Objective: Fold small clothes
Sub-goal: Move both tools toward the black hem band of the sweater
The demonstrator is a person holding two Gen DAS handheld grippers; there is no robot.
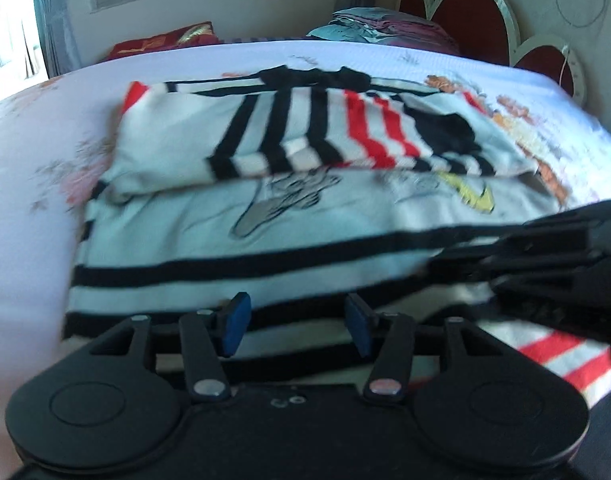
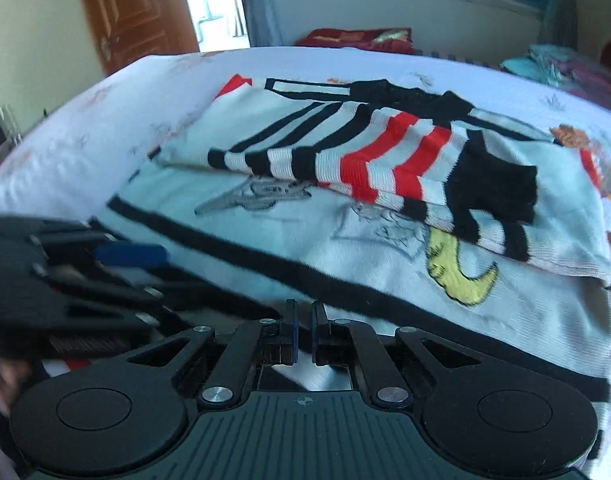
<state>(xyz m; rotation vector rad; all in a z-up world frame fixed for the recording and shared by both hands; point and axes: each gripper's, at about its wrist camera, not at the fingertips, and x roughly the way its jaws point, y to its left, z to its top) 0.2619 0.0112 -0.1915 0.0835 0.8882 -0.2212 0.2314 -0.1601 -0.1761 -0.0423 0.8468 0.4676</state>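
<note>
– Left view: the white knit sweater with black and red stripes (image 1: 289, 200) lies on the bed, hem just ahead of the left gripper (image 1: 299, 326), jaws spread, empty.

– Right view: hem runs crosswise; right gripper (image 2: 304, 334) pressed together at that hem; whether it pinches cloth, can't tell.

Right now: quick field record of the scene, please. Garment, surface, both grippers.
surface: bed with white floral sheet
garment: striped sweater, white with black and red stripes, lying flat on the bed
fold state: sleeves already folded across the upper body; bottom hem nearest both grippers
left gripper: open, over the hem, nothing visibly pinched
right gripper: shut at the hem edge; whether it pinches fabric cannot be told
background: pile of bedding at the headboard
image quality: motion blur in both views
</note>
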